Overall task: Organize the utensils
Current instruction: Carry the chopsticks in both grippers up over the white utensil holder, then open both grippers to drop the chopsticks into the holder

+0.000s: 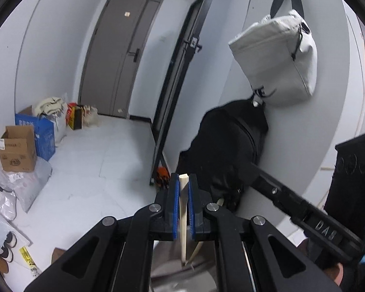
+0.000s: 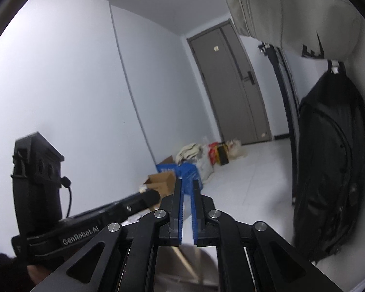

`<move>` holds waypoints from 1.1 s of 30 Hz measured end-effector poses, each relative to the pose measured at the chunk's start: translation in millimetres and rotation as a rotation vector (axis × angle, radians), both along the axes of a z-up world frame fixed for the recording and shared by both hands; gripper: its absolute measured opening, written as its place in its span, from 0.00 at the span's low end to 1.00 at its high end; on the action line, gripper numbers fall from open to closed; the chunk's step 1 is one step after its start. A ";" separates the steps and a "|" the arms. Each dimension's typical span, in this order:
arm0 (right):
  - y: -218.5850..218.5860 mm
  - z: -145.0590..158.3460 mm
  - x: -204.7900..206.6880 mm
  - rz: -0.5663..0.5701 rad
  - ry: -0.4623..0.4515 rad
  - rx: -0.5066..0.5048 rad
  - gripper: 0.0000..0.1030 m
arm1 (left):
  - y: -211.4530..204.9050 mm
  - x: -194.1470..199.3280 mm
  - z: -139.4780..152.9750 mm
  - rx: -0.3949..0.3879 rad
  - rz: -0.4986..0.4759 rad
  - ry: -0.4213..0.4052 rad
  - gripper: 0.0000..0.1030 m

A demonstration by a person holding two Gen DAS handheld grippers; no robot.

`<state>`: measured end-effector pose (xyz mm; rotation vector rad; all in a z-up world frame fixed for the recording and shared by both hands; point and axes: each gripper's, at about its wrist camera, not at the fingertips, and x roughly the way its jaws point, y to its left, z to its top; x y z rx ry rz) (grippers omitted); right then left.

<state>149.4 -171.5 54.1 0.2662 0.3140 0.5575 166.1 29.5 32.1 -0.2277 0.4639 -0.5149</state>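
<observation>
A pale wooden chopstick [image 1: 183,204] is clamped upright between the blue pads of the left gripper [image 1: 184,180], its top just proud of the fingertips, probably so the lower end can be steered into a holder; a second pale stick [image 1: 196,251] is glimpsed below. The right gripper [image 2: 187,182] is held nearly closed on nothing, a narrow gap showing; a metallic vessel [image 2: 202,262] is seen dimly beneath it. A black backpack [image 2: 328,165] and grey bag [image 1: 277,58] are hung on the wall beyond.

We read "GenRobot.AI" on the left gripper [image 2: 158,194] body; "DAS" appears on the right gripper's [image 1: 258,180] arm.
</observation>
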 end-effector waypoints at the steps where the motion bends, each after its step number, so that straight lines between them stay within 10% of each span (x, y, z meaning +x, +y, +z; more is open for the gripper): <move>1: -1.7 0.7 0.9 0.010 0.012 0.010 0.06 | 0.0 0.5 -1.4 0.002 -0.014 0.021 0.03; 4: -8.4 1.9 -3.4 0.022 0.055 0.041 0.08 | -0.8 0.7 -2.2 0.017 -0.041 0.071 0.05; 9: -32.3 6.2 -21.5 -0.009 0.085 0.095 0.44 | 2.2 -7.6 3.3 0.046 -0.034 0.111 0.65; 14: -45.4 2.2 -43.5 -0.038 0.122 0.092 0.66 | 3.6 -15.2 4.3 0.084 -0.030 0.147 0.65; 33: -43.4 -32.4 -113.1 -0.018 0.234 -0.023 0.77 | 27.4 -95.5 -17.4 0.116 0.222 0.192 0.74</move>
